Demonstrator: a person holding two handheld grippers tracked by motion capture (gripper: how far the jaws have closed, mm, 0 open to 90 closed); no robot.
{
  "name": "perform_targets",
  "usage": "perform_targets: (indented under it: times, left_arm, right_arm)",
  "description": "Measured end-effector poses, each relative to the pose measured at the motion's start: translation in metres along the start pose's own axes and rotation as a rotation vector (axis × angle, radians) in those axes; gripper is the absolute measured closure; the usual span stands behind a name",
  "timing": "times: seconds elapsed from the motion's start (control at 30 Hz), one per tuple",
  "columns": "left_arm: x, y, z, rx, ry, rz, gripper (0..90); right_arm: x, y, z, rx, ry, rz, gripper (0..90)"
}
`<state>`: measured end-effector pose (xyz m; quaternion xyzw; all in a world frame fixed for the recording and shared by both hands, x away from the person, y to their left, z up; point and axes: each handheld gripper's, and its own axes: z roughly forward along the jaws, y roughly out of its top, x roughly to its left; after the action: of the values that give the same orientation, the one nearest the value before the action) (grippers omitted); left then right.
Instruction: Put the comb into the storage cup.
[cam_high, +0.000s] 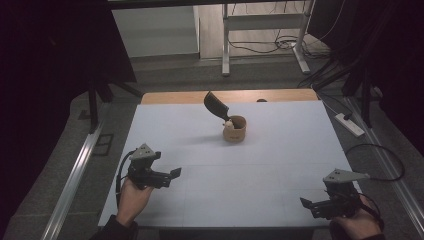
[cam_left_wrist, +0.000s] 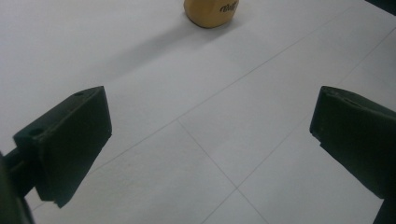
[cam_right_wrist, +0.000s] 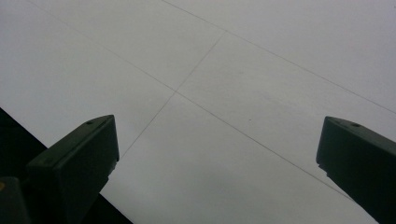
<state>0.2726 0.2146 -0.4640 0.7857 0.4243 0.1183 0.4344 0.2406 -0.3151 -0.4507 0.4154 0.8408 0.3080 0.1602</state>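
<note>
While cup (cam_high: 234, 129) holds spatula (cam_high: 216, 106), left gripper (cam_high: 172, 174), right gripper (cam_high: 306, 203) spread wide, empty.

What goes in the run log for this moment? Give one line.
left gripper: open, empty | right gripper: open, empty | cup: upright, black tool leaning in it | table: both grippers near front edge

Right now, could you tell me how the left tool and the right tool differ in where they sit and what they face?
The left tool sits at the table's left side, farther from the near edge; the right tool sits at the near right corner. The left tool points right, with the tan cup in its own view; the right tool points left and faces bare table surface and its edge. Both are open, holding nothing.
</note>
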Motion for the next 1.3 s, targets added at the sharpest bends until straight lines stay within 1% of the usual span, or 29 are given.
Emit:
perform_targets:
  times: [0.13,0.43,0.57,1.3]
  left_arm:
    - [0.0,-0.005,-0.004,0.004,0.009,-0.003,0.0]
    - [0.0,-0.015,-0.015,0.001,0.021,-0.025,0.0]
    - [0.0,-0.02,-0.019,0.005,0.032,-0.027,0.0]
    - [0.001,-0.047,-0.04,0.023,0.063,-0.076,0.0]
  right_arm:
    - [0.0,0.0,0.0,0.0,0.0,-0.002,0.0]
    - [0.0,0.0,0.0,0.001,-0.002,-0.002,0.0]
    - [0.0,0.0,0.0,0.002,-0.003,-0.002,0.0]
    - [0.001,0.0,0.001,0.005,-0.007,-0.006,0.0]
